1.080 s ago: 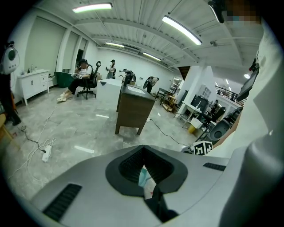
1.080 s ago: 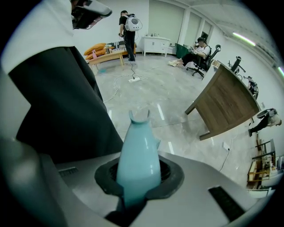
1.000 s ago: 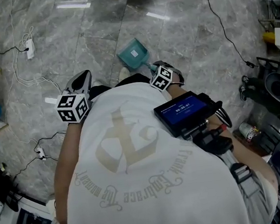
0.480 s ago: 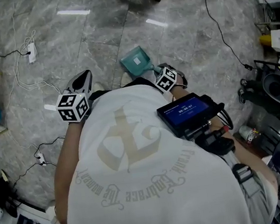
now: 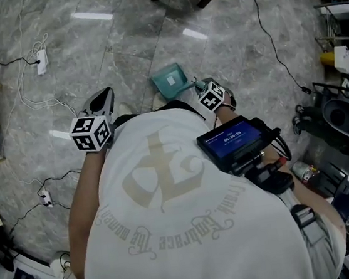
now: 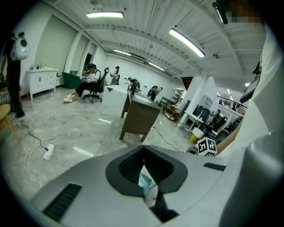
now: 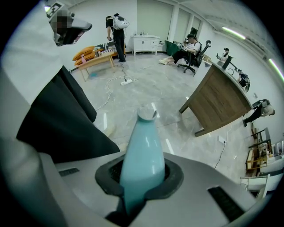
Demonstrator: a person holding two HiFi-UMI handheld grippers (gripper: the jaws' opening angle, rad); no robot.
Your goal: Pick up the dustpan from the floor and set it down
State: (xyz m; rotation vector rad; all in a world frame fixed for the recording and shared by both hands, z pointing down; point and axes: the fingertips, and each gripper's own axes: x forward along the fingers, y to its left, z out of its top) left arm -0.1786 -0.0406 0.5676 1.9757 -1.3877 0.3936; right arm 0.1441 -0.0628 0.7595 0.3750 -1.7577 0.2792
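The grey stone floor [image 5: 117,35] of a big room shines. A brown desk [image 7: 219,102] stands on it, and white cables [image 5: 33,90] lie at the left. The right gripper [image 5: 197,87] points down, its jaws tight on the handle of the blue-green dustpan [image 5: 169,81], held over the floor. The left gripper [image 5: 102,99] has its jaws pressed together, holding nothing.

There was one dustpan [image 5: 170,80]. There were two grippers, the left gripper [image 5: 104,94] and the right gripper [image 5: 194,84], and two marker cubes [image 5: 90,133], one on each gripper. Beyond the right gripper stood one wooden desk [image 7: 219,99]. To the left of the left gripper, two white power strips [image 5: 41,60] lay on the floor. Behind the right gripper was one screen [image 5: 228,141]. Far beyond the right gripper, one seated person [image 7: 188,44] and one standing person [image 7: 117,31] were seen.
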